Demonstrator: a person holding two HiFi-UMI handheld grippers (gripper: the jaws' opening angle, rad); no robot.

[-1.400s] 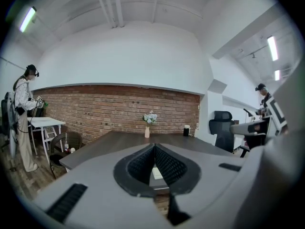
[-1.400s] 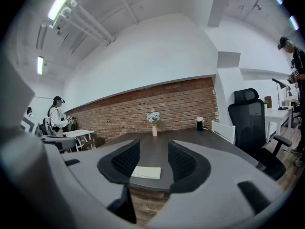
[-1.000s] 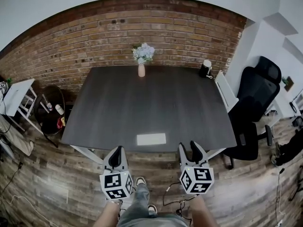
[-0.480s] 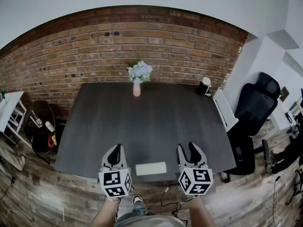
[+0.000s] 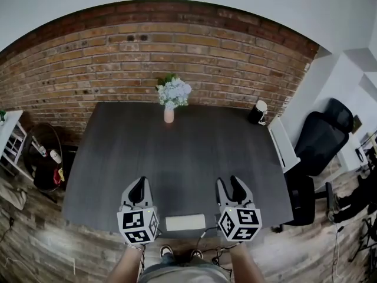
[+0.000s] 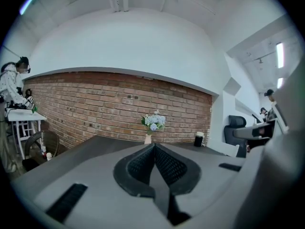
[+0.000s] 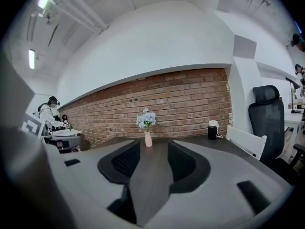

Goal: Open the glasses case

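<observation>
While flanking case [image 5: 185, 222], left gripper [image 5: 138, 185], right gripper [image 5: 228, 185]

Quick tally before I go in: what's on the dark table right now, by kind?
Glasses case: 1
Vase of flowers: 1
Black container with a white top: 1
Total: 3

Matt dark table [image 5: 177, 158], rough brick wall [image 5: 147, 58]
</observation>
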